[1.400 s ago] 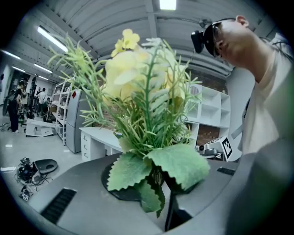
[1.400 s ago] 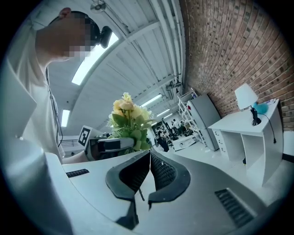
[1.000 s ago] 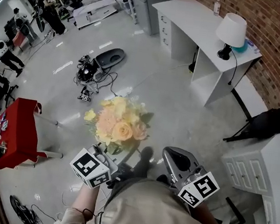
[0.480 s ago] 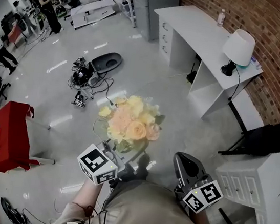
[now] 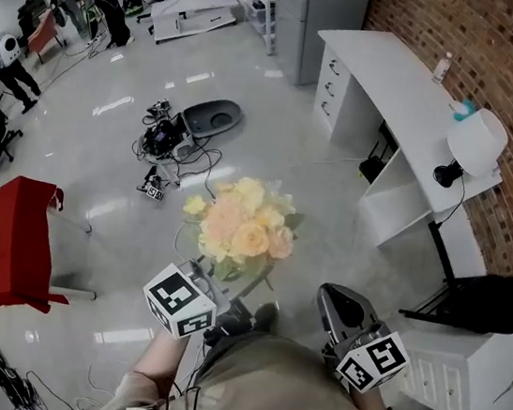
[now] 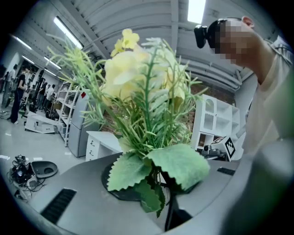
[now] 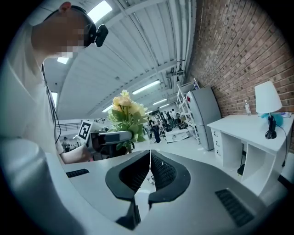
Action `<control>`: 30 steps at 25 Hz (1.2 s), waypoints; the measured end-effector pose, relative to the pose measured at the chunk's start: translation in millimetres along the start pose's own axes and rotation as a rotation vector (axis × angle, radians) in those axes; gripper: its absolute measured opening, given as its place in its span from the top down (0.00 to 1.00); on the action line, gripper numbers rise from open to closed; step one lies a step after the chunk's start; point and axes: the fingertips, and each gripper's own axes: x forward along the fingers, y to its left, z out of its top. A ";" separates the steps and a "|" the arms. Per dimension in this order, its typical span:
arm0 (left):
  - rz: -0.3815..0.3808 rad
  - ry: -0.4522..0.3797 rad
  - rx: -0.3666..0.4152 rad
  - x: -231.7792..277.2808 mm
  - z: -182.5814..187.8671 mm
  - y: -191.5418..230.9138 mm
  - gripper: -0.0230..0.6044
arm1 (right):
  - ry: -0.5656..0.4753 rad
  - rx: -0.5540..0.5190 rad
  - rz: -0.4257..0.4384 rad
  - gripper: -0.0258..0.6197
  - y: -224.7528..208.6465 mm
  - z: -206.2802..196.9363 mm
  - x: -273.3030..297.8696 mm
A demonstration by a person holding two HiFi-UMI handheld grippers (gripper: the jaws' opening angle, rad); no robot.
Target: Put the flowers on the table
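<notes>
Left gripper view shows my left gripper (image 6: 161, 183) squeezing the thin dark stems (image 6: 161, 176) of the flowers (image 6: 138, 78). Green leaves (image 6: 177, 165) spread over my jaws, just above the grip. The stems go straight out from my jaws. The yellow and peach blooms sit at the far end, so the long way of the bunch runs from my jaws to the blooms. The bunch points up and away from me, toward the ceiling lights.

My right gripper (image 7: 149, 172) has its jaws pressed together with nothing between them. It sits to the right of the flowers and does not touch them.

From the head view, the flowers (image 5: 239, 230) hang in the air over the shiny floor (image 5: 330, 219), held out in front of me. Nothing touches the bunch but my jaws. All around the blooms there is lots of open floor.

The white table (image 5: 397, 77) is ahead and to the right, well apart from the flowers, against the brick wall (image 5: 505, 54). A white lamp (image 5: 476, 145) stands at its near end, and the rest of its top is mostly bare. A black chair (image 5: 489, 303) and a white cabinet (image 5: 488, 374) are near my right side. A red table (image 5: 11, 231) is far off to the left. A pile of cables (image 5: 166, 139) lies on the floor ahead and to the left.
</notes>
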 end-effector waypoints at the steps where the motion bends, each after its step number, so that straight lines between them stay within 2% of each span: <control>1: 0.007 -0.009 -0.003 -1.8 3.8 9.8 0.78 | 0.006 -0.003 0.007 0.93 -1.6 3.5 10.6; 9: 0.043 -0.035 0.001 -2.6 21.2 71.4 0.78 | 0.023 -0.063 0.051 0.93 -9.9 23.0 79.2; 13: 0.036 -0.040 -0.004 4.5 26.4 91.6 0.78 | 0.067 -0.049 0.054 0.93 -15.7 20.1 99.2; 23: 0.022 -0.009 -0.020 28.2 15.4 112.2 0.78 | 0.133 -0.041 0.038 0.93 -40.6 14.2 120.6; 30: 0.079 -0.005 -0.018 37.1 18.3 126.0 0.78 | 0.146 -0.068 0.120 0.93 -53.5 21.5 146.7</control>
